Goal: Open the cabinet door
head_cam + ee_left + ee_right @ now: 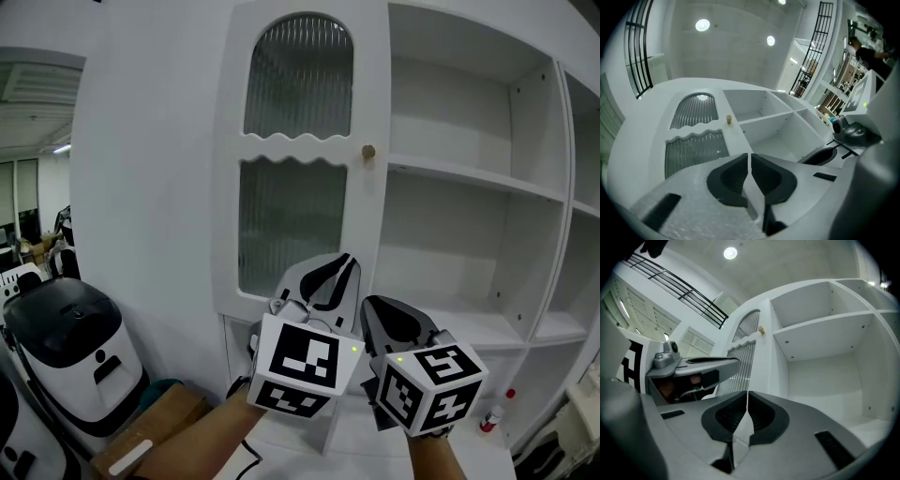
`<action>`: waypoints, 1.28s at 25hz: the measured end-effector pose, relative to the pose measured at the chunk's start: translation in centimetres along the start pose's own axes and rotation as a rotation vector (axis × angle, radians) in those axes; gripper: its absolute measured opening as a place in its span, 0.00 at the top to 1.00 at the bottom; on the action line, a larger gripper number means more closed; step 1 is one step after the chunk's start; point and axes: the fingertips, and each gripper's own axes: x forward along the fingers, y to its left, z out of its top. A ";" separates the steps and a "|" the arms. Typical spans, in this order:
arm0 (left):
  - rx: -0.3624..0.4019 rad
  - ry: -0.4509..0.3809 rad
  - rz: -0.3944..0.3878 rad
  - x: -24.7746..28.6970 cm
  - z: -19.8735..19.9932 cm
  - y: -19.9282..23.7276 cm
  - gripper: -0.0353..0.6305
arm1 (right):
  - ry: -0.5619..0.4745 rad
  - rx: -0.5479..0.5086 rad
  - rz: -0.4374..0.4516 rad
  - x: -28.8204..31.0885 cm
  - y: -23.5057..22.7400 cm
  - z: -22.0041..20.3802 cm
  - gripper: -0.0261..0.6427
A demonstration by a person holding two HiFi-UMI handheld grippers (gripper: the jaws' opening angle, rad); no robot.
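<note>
The white cabinet door [298, 169] has two ribbed glass panels, the upper one arched, and a small brass knob [367, 152] on its right edge. It stands flat against the cabinet front. Both grippers hang below the knob and point up at the door, touching nothing. My left gripper [345, 261] is shut with nothing in it, and in the left gripper view the knob [729, 119] lies well beyond its jaws [749, 156]. My right gripper [367, 303] is beside it, also shut and empty [746, 393]. The right gripper view has the knob [761, 330] far off.
Open white shelves [469, 178] fill the cabinet to the right of the door. A white and black machine [66, 347] and a cardboard box [150, 431] stand at the lower left. A small bottle with a red cap [492, 412] sits at the lower right.
</note>
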 end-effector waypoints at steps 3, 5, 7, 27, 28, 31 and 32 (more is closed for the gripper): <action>0.024 -0.011 0.035 0.8 0.6 0.6 0.92 | -0.003 -0.007 0.047 0.5 -0.3 0.1 0.93; 0.042 -0.010 0.056 1.5 0.9 1.0 0.92 | -0.006 -0.010 0.073 0.8 -0.5 0.1 0.93; 0.066 -0.005 0.067 2.3 1.1 1.2 0.92 | -0.010 -0.005 0.095 1.0 -0.8 0.1 0.93; 0.226 -0.028 0.226 7.5 6.8 3.9 0.81 | -0.100 0.015 0.250 0.4 -2.1 2.9 0.93; 0.223 -0.024 0.237 7.7 6.8 4.3 0.81 | -0.102 0.015 0.254 0.3 -2.2 2.9 0.93; 0.227 -0.008 0.261 8.6 7.0 5.3 0.79 | -0.115 0.022 0.264 0.0 -2.9 3.0 0.93; 0.230 -0.006 0.269 8.9 7.1 5.6 0.79 | -0.119 0.025 0.267 -0.1 -3.2 3.0 0.93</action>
